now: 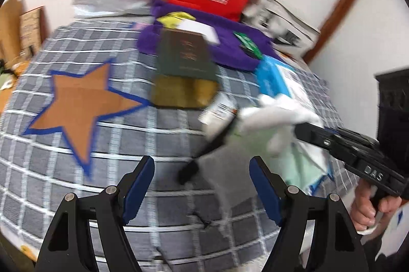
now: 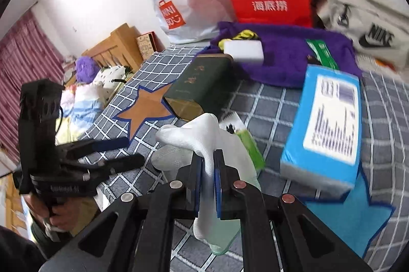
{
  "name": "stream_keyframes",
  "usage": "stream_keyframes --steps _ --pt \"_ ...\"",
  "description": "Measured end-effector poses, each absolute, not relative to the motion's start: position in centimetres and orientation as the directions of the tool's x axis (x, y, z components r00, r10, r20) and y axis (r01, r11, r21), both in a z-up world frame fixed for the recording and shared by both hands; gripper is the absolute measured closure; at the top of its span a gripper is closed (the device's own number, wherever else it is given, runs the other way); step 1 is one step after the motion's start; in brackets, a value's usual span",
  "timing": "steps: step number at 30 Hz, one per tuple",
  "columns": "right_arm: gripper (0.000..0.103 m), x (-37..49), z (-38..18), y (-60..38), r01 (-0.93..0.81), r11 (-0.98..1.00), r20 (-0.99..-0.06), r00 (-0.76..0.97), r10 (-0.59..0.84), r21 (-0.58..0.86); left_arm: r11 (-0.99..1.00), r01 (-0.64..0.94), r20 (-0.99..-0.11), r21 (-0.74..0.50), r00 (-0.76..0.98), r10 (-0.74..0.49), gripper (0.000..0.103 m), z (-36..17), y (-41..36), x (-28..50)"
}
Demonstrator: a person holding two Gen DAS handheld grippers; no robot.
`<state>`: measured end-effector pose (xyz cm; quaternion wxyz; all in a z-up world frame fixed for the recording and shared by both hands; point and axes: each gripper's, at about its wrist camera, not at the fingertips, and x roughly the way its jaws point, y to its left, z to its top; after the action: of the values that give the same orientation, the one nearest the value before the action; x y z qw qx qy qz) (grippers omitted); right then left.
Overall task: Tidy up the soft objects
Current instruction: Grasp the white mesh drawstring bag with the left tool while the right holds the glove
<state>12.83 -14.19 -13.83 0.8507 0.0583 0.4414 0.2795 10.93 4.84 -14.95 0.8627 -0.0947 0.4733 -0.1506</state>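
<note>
White sock hangs pinched between the right gripper's closed blue pads, its toe bunched above them and its pale green end drooping below. The left gripper stands wide open, holding nothing, over the checked bedcover. From the left view the sock is a blur, probably just above the bedcover. Only the right view shows a blue star under the blue box.
</note>
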Motion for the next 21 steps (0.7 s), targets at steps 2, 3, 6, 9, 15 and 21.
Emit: stream_keyframes --steps 2,3,6,9,15,21 --pt "0.094 12.4 -14.2 -14.3 -0.426 0.835 -0.718 0.451 0.531 0.349 0.929 0.2 -0.792 -0.313 0.485 -0.371 0.028 -15.3 3.6 10.9" --pt "0.094 12.2 -14.3 -14.3 -0.429 0.832 -0.718 0.446 0.534 0.353 0.926 0.216 -0.797 -0.31 0.473 -0.377 0.028 -15.7 2.8 10.8" --pt "0.094 11.6 -14.6 -14.6 -0.445 0.809 -0.707 0.423 0.567 0.384 0.933 0.233 -0.812 -0.272 0.465 -0.353 0.028 -16.4 1.2 10.8" --pt "0.094 11.3 -14.9 -15.2 -0.444 0.798 -0.697 0.413 0.586 0.407 0.943 0.226 -0.824 -0.243 0.466 -0.324 0.036 -17.2 0.3 11.0" --pt "0.093 11.2 -15.2 -17.0 -0.42 0.8 -0.688 0.421 0.59 0.429 0.93 0.255 -0.819 -0.266 0.449 -0.358 0.094 -17.9 -0.1 11.0" --pt "0.091 10.8 -15.4 -19.8 -0.363 0.845 -0.704 0.472 0.531 0.393 0.945 0.236 -0.82 -0.226 0.478 -0.316 0.097 -17.5 1.1 10.5"
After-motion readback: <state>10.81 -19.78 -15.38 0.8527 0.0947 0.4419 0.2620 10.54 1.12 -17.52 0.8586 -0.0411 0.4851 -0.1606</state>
